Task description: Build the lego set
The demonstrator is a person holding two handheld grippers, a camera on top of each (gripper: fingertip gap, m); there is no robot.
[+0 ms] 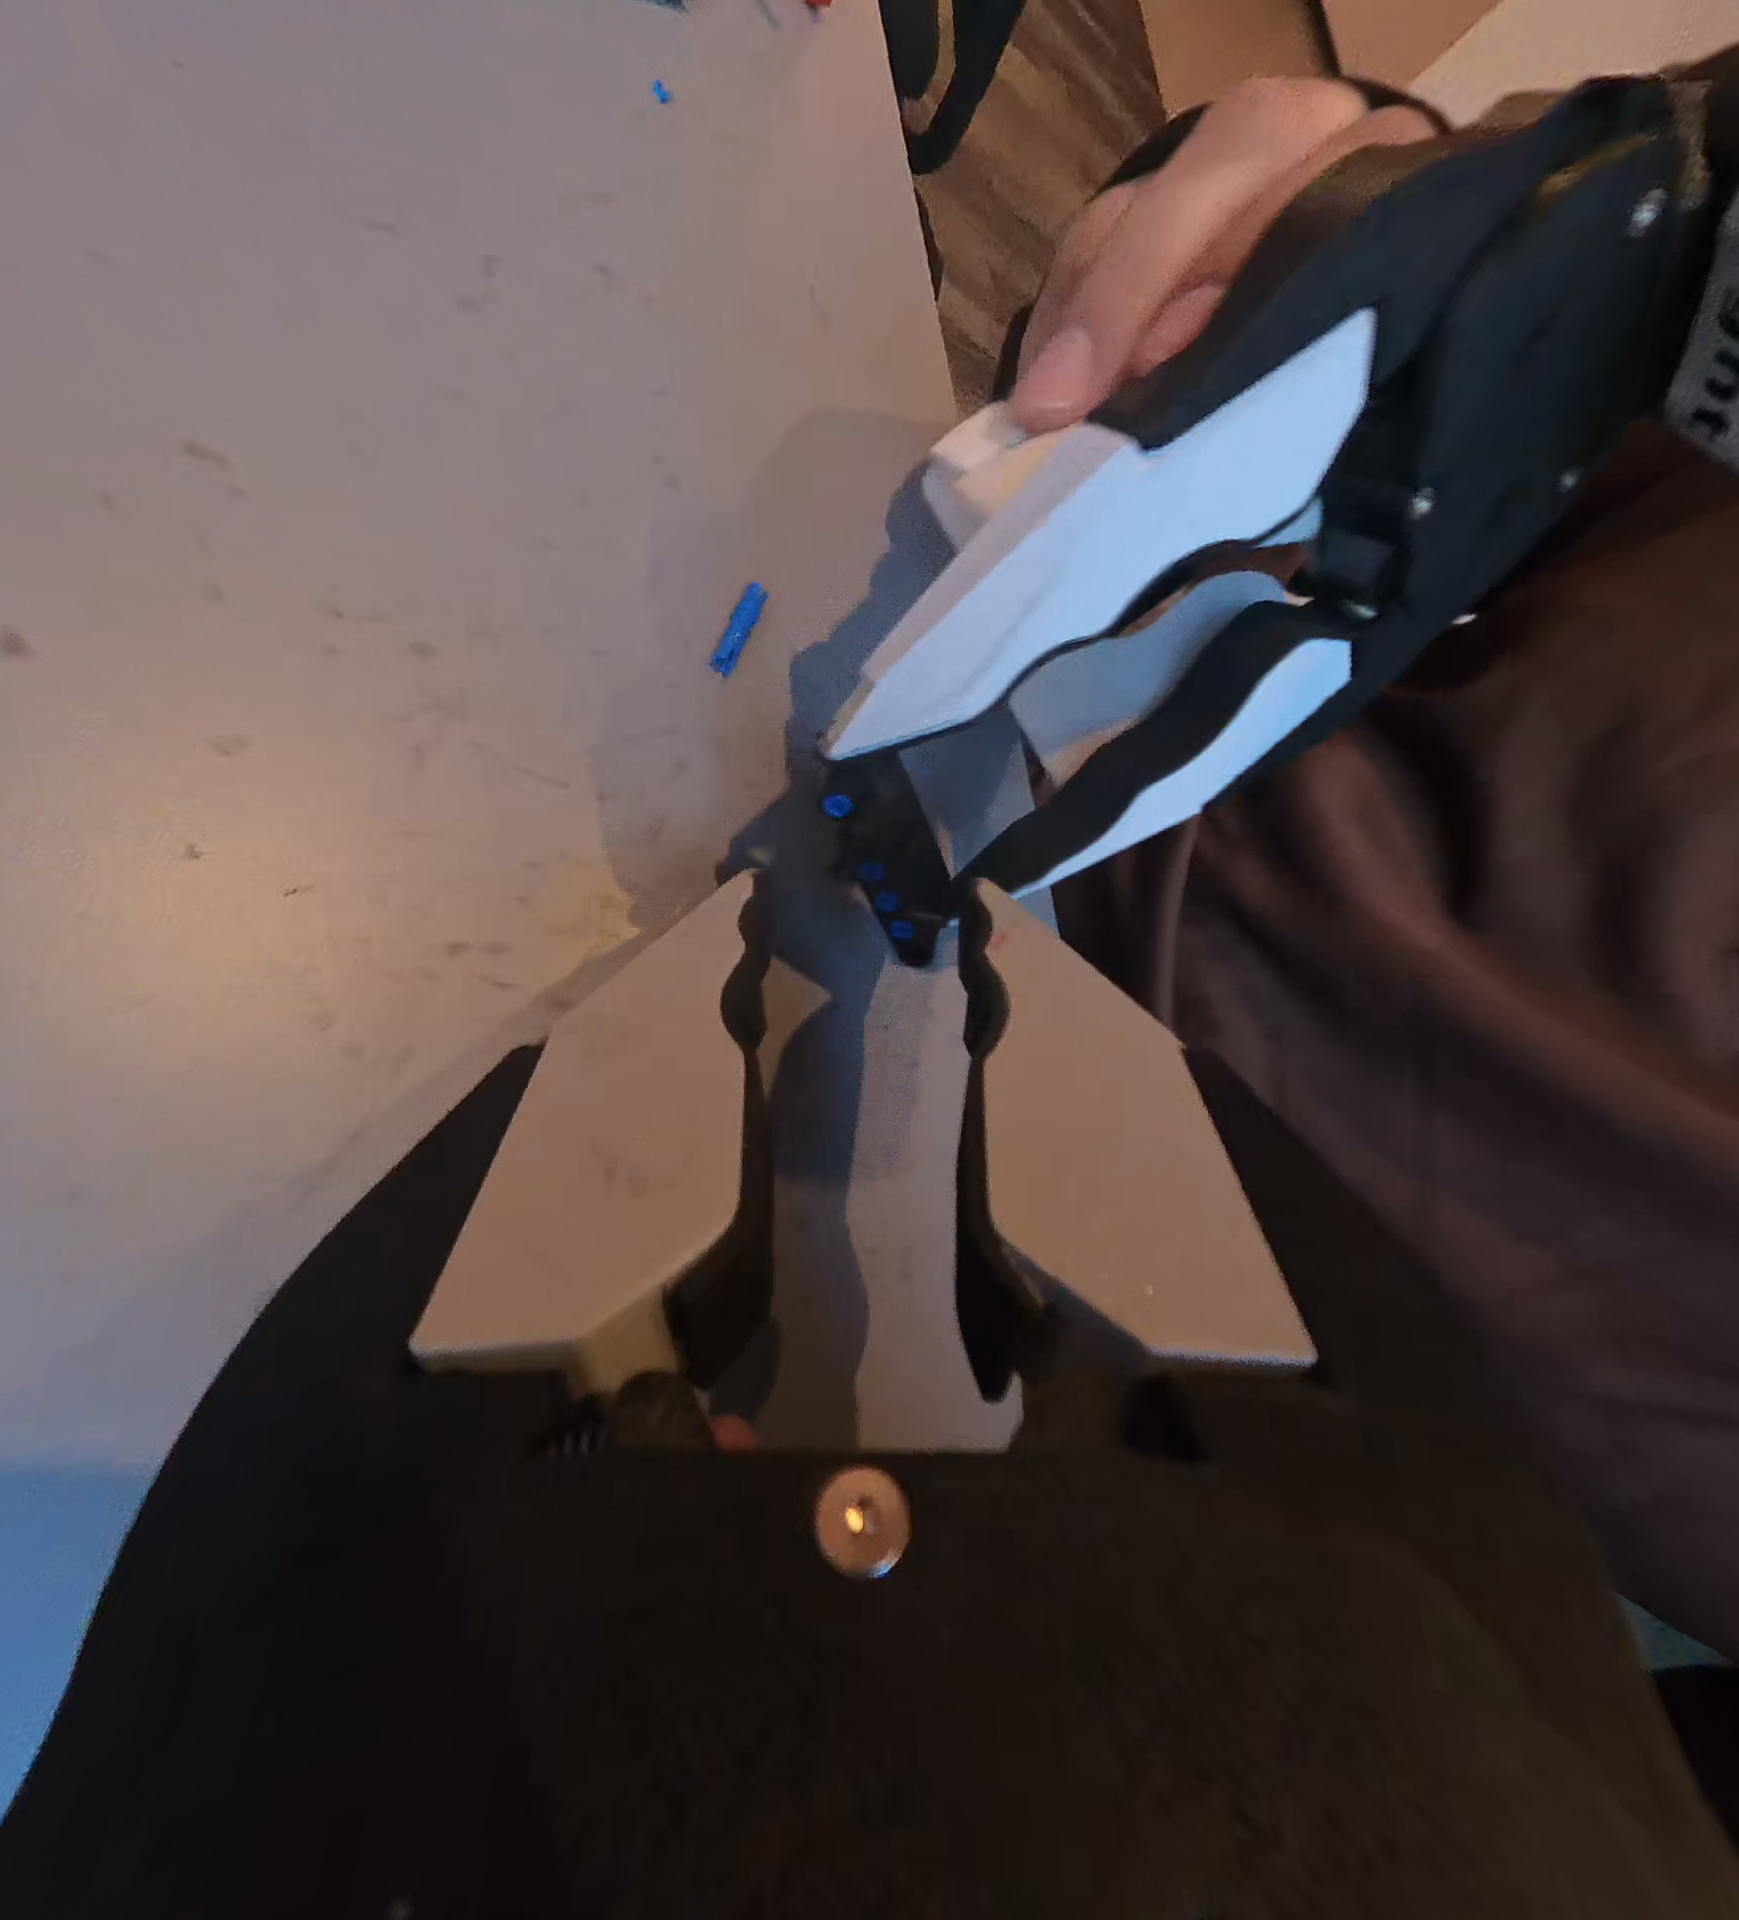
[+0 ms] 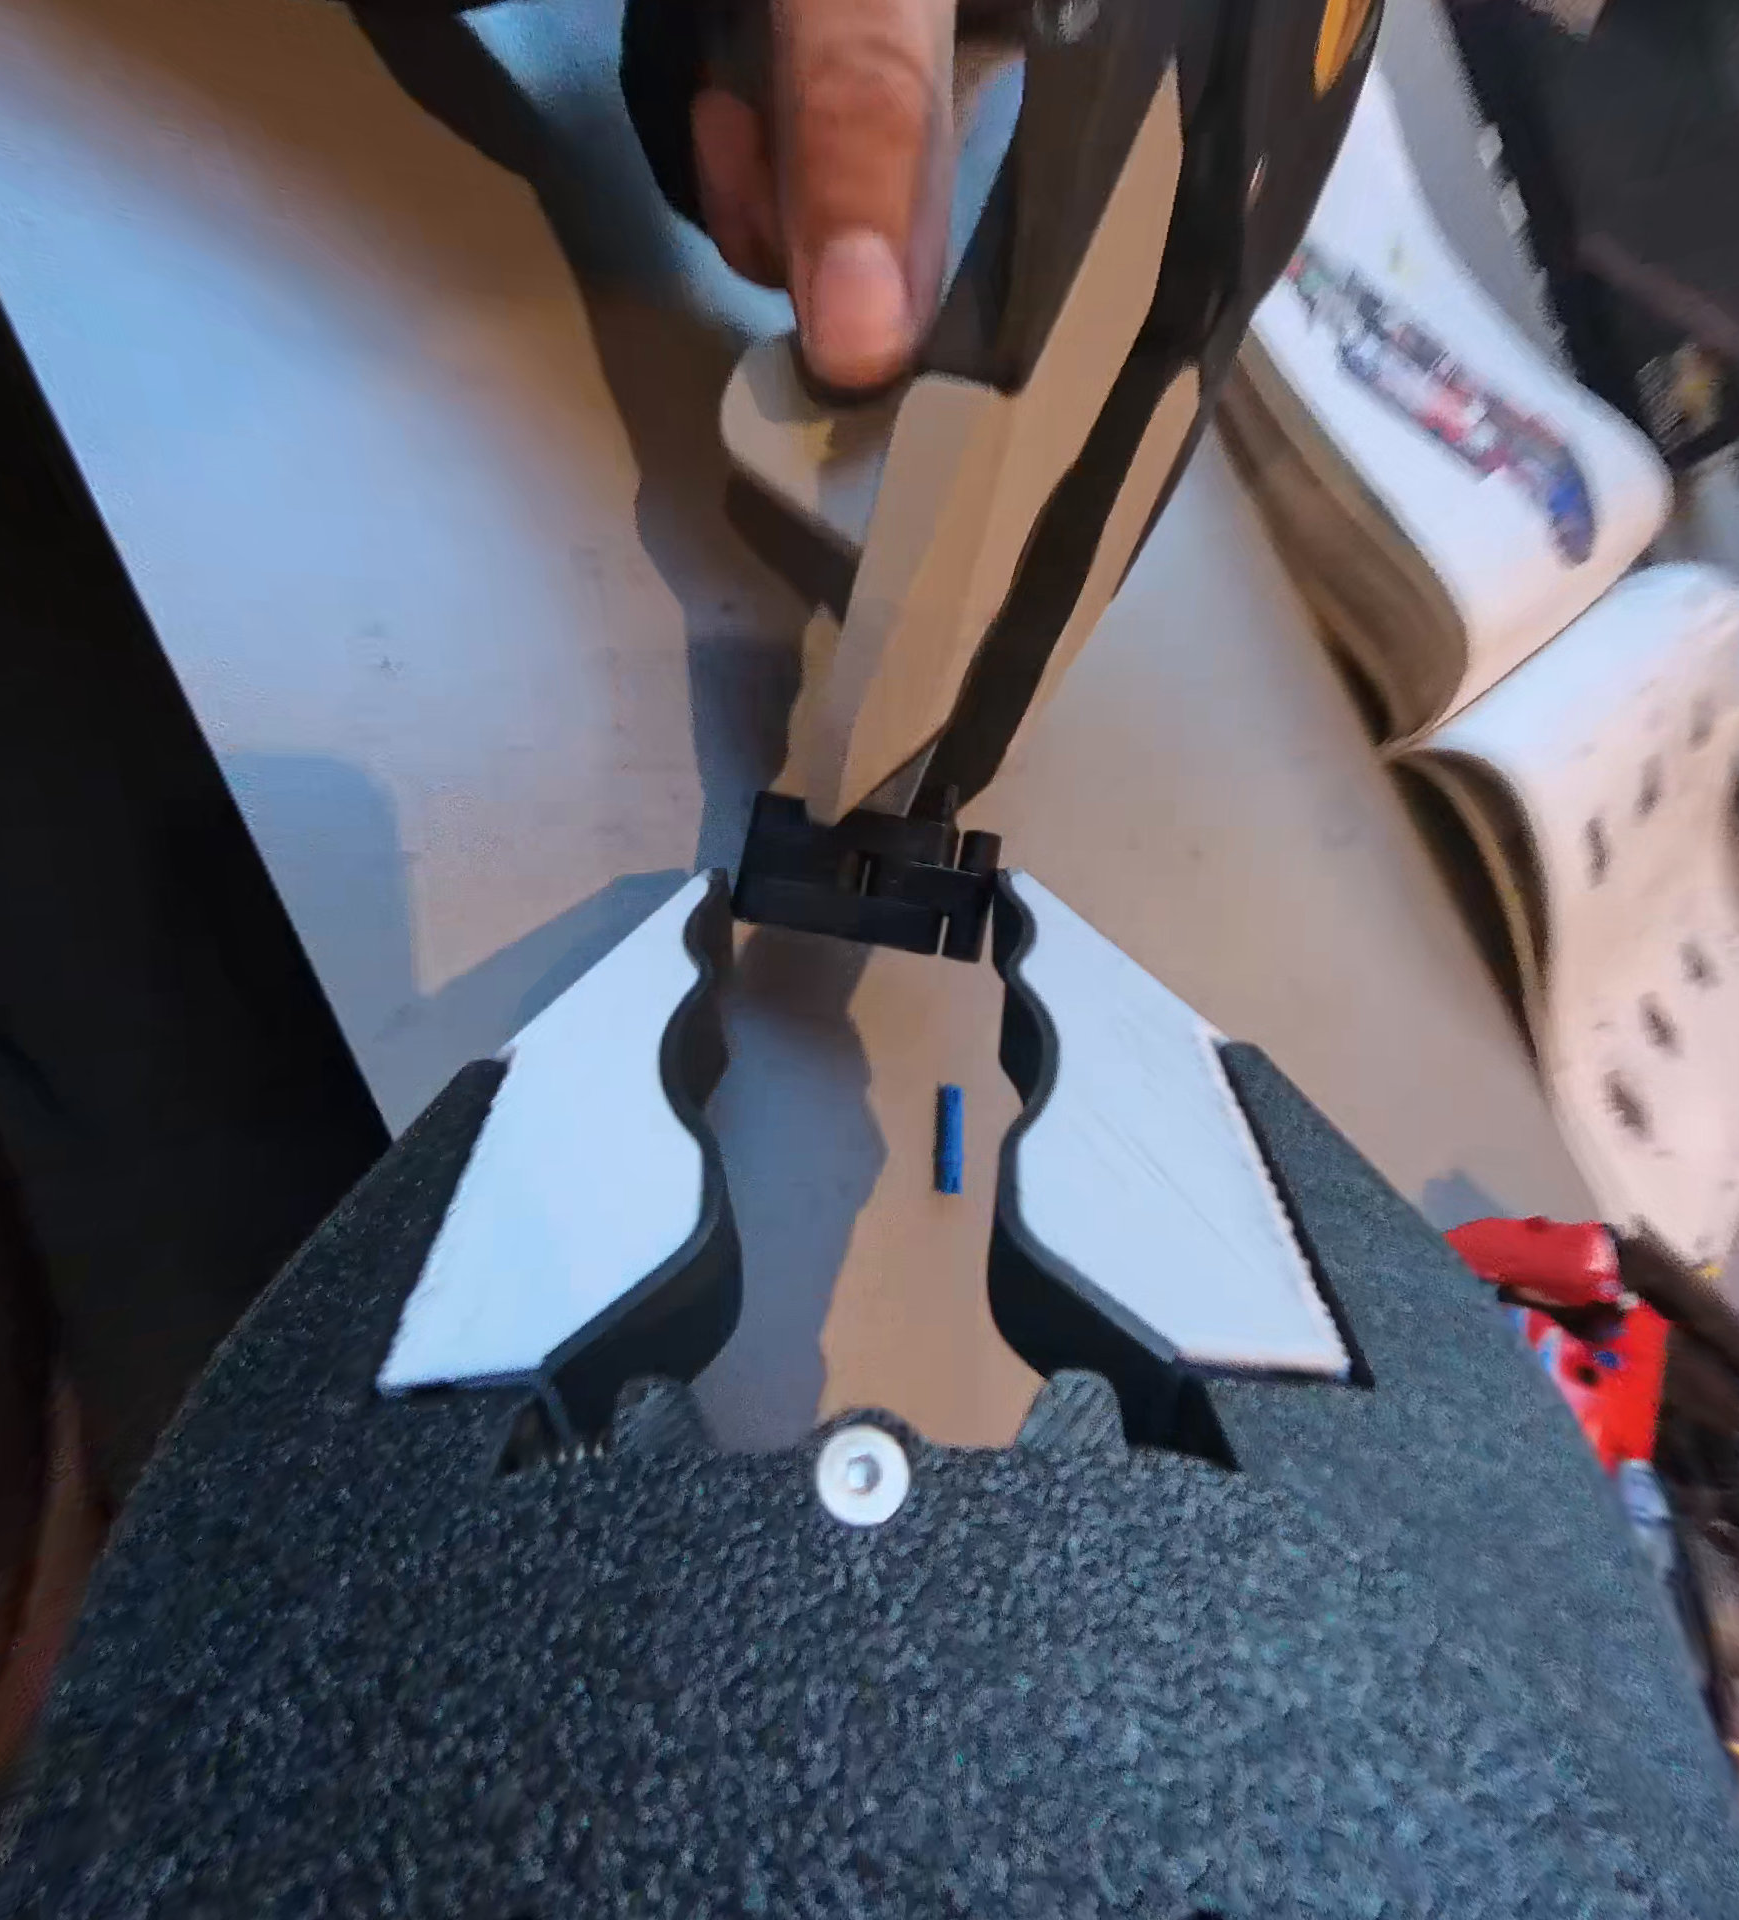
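A small black Lego assembly (image 2: 844, 894) with blue pins in its holes (image 1: 870, 871) is held above the table. My right gripper (image 2: 860, 883) is shut on it, one fingertip at each end. In the left wrist view the right gripper (image 1: 906, 810) comes in from the upper right. My left gripper (image 1: 863, 888) has its fingers apart, with the assembly's near end just in front of its right fingertip. In the right wrist view the left gripper (image 2: 891, 800) comes down from above, its tips touching the top of the assembly. A loose blue pin (image 1: 737, 629) lies on the table (image 1: 273, 520); it also shows in the right wrist view (image 2: 949, 1141).
An open instruction booklet (image 2: 1447, 436) lies at the right of the table. Red Lego parts (image 2: 1571, 1309) and other loose pieces sit at the far right. Another blue pin (image 1: 661, 91) lies farther off. A person's brown sleeve (image 1: 1467, 1039) fills the right side. Left and right tips are no more than a few centimetres apart.
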